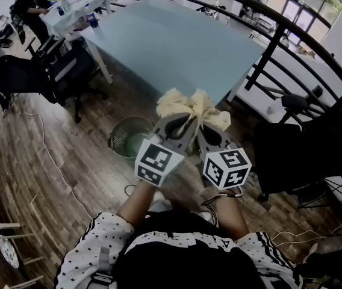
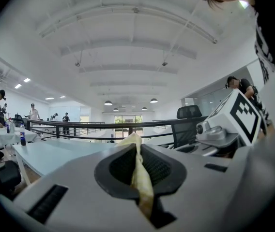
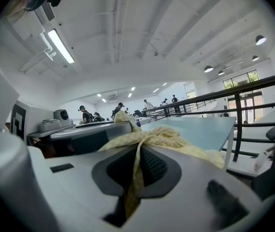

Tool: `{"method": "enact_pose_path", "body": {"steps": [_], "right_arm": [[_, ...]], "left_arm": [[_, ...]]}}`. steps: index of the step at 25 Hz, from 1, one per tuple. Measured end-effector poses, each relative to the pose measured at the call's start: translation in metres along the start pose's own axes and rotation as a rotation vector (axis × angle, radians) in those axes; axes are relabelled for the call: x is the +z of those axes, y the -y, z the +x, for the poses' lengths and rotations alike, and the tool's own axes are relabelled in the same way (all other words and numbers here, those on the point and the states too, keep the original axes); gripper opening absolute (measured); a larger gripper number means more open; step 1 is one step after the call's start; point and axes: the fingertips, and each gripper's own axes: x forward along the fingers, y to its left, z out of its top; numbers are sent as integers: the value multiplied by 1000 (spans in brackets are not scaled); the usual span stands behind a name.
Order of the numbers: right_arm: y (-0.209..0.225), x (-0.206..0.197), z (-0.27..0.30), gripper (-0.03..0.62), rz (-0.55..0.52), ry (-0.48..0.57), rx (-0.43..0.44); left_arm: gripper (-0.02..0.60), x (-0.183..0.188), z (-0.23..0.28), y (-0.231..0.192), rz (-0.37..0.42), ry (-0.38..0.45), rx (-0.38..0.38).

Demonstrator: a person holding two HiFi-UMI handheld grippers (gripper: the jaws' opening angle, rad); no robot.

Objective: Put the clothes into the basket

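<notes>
Both the left claw (image 1: 179,124) and the right claw (image 1: 210,130) are pinched tight on the pale yellow garment (image 1: 195,106), held just beside and above the wire basket (image 1: 129,136), so releasing here would likely drop it onto the floor (image 1: 68,161) instead.

The cloth (image 1: 195,108) in the grey left claw (image 1: 179,124) and right claw (image 1: 211,129) was pale yellow. Beyond them the tabletop (image 1: 177,41) was pale blue; the basket (image 1: 118,138) beside the left claw, green.

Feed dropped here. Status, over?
Left gripper, right gripper both shut on pale yellow crumpled cloth, held aloft. Round wire basket on wood floor, not yet reached. Nothing seen between.
</notes>
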Motion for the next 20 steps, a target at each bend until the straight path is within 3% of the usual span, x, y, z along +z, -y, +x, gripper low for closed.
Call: {"method": "enact_pose_path", "body": {"steps": [20], "right_arm": [[-109,-3,90,31,-33,-38,154]], "left_arm": [[34,-12,-93,-106,-16,-2,169]]}}
